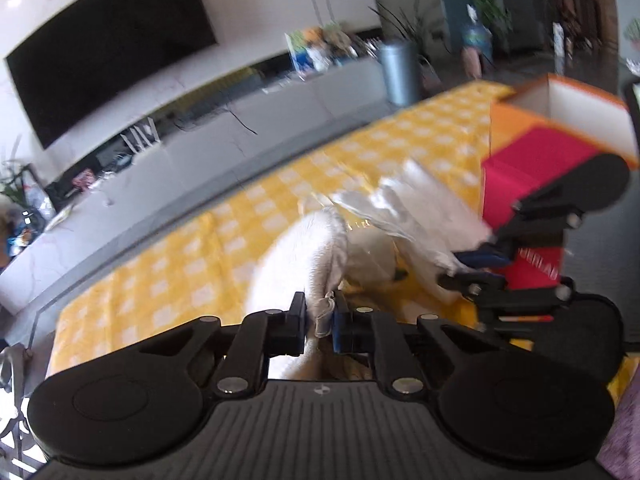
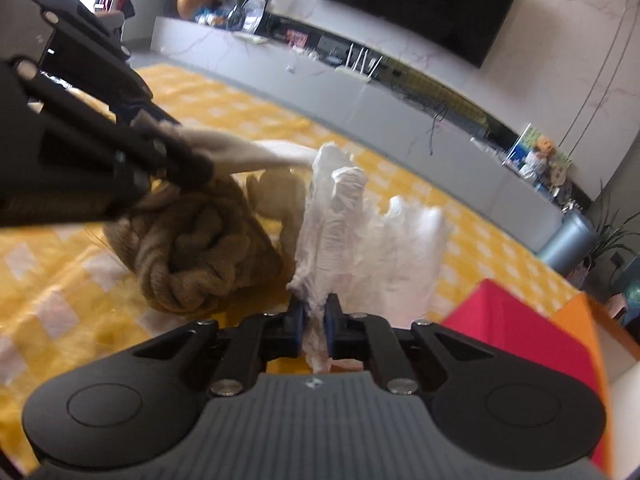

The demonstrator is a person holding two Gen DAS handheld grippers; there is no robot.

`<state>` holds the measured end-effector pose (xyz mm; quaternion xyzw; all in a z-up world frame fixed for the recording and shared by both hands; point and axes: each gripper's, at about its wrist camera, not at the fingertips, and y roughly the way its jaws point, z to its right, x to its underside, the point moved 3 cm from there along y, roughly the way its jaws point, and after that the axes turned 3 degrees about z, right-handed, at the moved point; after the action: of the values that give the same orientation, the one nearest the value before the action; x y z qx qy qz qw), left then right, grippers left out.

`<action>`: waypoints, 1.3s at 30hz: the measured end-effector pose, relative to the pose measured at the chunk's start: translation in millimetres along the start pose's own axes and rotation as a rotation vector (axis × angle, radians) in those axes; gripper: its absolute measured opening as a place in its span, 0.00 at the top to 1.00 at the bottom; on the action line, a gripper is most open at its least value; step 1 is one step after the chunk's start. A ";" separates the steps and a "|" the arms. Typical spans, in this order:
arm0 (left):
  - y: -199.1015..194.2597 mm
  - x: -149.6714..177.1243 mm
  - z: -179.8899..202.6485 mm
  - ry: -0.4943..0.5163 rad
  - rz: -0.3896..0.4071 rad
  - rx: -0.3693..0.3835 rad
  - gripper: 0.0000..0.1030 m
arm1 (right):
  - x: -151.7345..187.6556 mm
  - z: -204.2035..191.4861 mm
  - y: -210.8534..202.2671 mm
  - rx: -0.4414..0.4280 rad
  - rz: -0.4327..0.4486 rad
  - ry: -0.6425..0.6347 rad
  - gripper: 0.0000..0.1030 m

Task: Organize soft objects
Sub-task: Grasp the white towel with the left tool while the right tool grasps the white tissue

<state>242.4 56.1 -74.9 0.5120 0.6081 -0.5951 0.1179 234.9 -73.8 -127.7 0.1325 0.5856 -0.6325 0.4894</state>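
My left gripper (image 1: 319,322) is clamped on a strip of white fluffy cloth (image 1: 296,256), which spreads ahead of it over the yellow checked tablecloth (image 1: 180,276). My right gripper (image 2: 313,330) is clamped on crumpled white fabric (image 2: 352,232), which stands up between its fingers. Just left of that fabric a tan knitted piece (image 2: 200,256) rests on the tablecloth, under the left gripper's cloth. A red and orange box (image 1: 552,136), open at the top, stands near the tablecloth's far right corner, behind the right gripper. Beyond the far edge runs a grey cabinet (image 2: 400,112), with a dark television (image 2: 408,4) on the wall above.
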 end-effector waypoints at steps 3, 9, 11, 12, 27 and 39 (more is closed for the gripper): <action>-26.5 -5.0 -3.9 -0.054 0.015 -0.024 0.88 | -1.8 -0.4 -30.1 -0.010 0.029 0.035 0.93; -83.1 5.0 0.5 -0.214 0.021 -0.044 0.88 | 3.9 -9.7 -92.1 -0.079 0.068 0.129 0.92; -94.8 14.8 1.7 -0.305 -0.004 -0.041 0.88 | 10.2 -15.4 -111.6 -0.128 0.081 0.181 0.92; -98.9 21.3 2.3 -0.353 -0.019 -0.031 0.88 | 13.3 -16.9 -120.1 -0.162 0.087 0.212 0.92; -88.5 75.2 32.5 -0.724 -0.109 0.182 0.88 | 86.3 -3.1 -122.0 -0.086 -0.155 0.311 0.92; -54.5 106.5 48.9 -0.820 -0.215 0.252 0.88 | 77.9 -56.2 -111.1 -0.181 -0.037 0.010 0.92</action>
<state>130.4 78.9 -135.1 0.1777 0.4835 -0.8275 0.2234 88.2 -79.3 -133.1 0.0800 0.6452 -0.5851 0.4848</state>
